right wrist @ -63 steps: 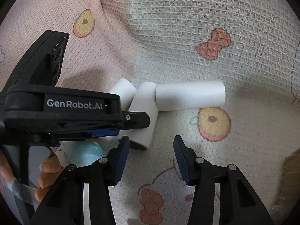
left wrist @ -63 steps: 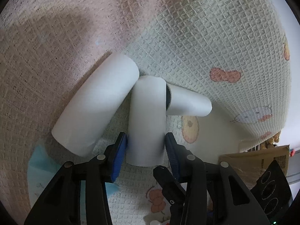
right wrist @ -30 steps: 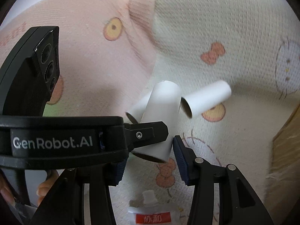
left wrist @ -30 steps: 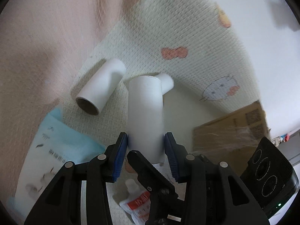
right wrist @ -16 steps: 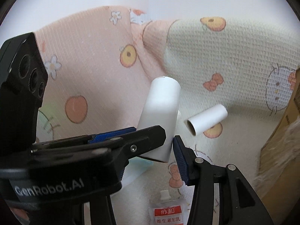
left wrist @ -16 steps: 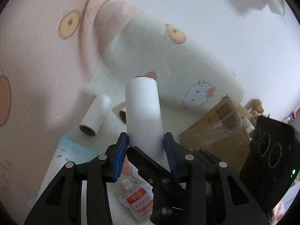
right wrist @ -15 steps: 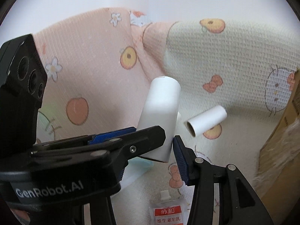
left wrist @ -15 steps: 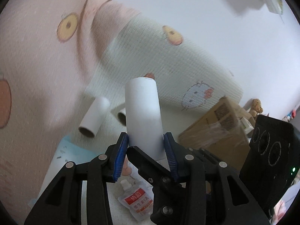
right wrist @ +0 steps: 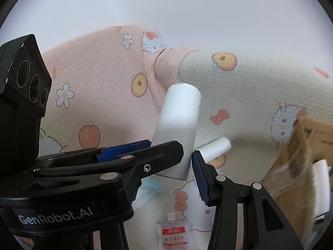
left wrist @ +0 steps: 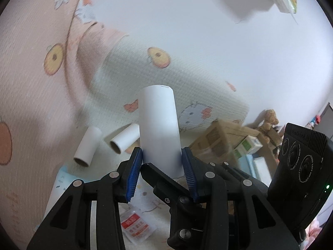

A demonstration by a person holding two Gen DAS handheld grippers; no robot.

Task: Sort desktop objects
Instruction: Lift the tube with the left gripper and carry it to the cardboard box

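The left gripper pinched the lower end of a white cardboard tube, its blue pads pressed to either side, and held it lifted clear of the bedding with the far end pointing up and away. The right gripper sat just beside it; one blue pad stood close to the tube's lower edge, but the left tool hid the other, so whether it pressed on anything could not be told (it probably only shadowed the lift). Carrying the tube well looked a matter of keeping the squeeze light, since a hollow core would likely crush, and of holding the wrist steady so the long free end did not swing. Both tools pointed downward at a slant, side by side, the left one crossing the right wrist view. Below lay a small red-labelled sachet on the patterned blanket. Farther off, two more tubes rested on the blanket near each other, and a cardboard box stood to the right, a likely place for sorted items.
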